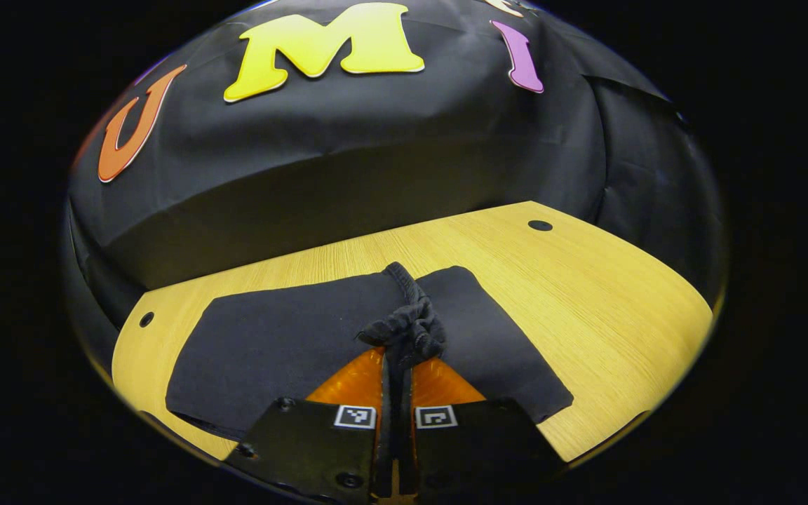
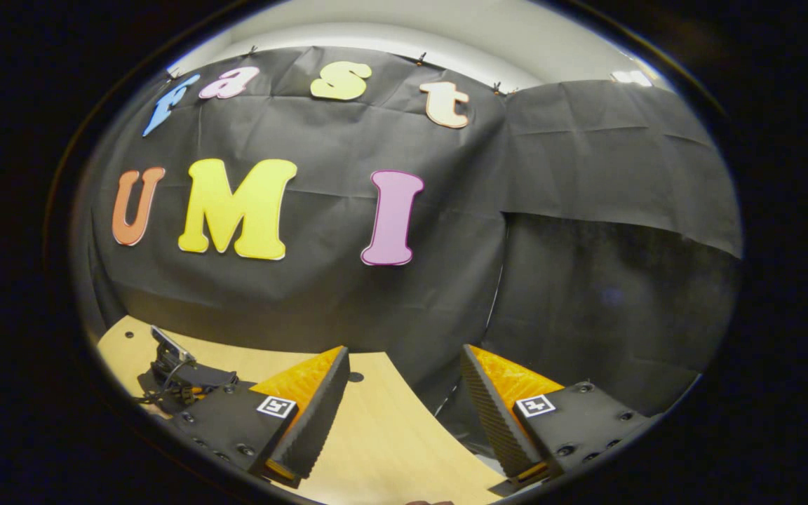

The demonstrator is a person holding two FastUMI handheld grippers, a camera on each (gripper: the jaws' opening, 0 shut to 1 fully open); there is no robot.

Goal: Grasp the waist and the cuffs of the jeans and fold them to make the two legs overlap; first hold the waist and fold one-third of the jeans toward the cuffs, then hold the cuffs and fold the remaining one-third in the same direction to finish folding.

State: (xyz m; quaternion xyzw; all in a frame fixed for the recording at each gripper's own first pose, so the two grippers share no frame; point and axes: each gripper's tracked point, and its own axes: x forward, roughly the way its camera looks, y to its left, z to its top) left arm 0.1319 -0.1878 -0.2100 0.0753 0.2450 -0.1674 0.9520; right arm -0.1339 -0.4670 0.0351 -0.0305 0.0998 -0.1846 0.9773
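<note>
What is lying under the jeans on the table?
The jeans lie directly on the wooden table, bare around them. The left hand-held gripper pinches a bunched fold. Anything beneath the cloth is covered.

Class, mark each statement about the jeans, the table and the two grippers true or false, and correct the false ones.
1. The left gripper is shut on a bunch of the jeans. True.
2. The right gripper holds cloth. False: its fingers stand apart with nothing between them.
3. The jeans lie on a wooden table. True.
4. The jeans hang over the table's far edge. False: bare wood shows beyond them.
</note>
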